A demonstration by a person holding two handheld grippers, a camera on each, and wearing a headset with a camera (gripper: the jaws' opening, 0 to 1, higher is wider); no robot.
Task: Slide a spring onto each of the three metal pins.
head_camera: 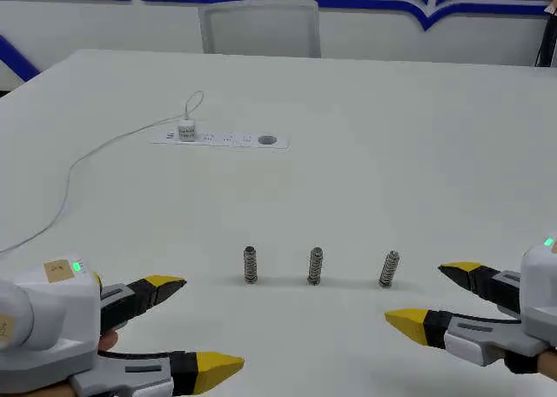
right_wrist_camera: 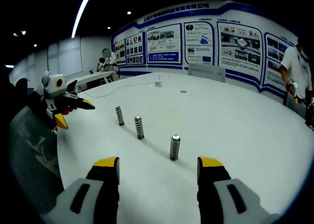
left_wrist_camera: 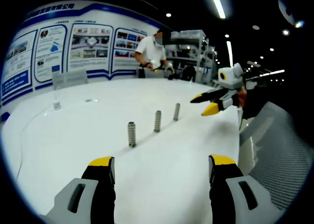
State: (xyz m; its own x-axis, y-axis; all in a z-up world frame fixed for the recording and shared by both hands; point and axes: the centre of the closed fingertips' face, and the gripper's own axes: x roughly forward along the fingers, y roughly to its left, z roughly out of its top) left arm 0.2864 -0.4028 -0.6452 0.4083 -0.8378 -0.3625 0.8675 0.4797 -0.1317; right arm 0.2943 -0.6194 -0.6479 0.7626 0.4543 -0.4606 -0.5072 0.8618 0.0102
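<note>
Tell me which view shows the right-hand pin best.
The right gripper view shows it best: the right pin stands nearest the camera, with its spring coils and top clear. In the head view the same pin is smaller and leans slightly. In the left gripper view it is the farthest in the row and tiny.

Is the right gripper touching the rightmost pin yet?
Apart. The head view shows bare table between the right gripper and the rightmost pin; the jaws stand open.

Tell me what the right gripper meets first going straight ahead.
Most likely the nearest spring: it stands upright ahead, within the gap between the right gripper's open jaws, though depth is unclear.
</note>
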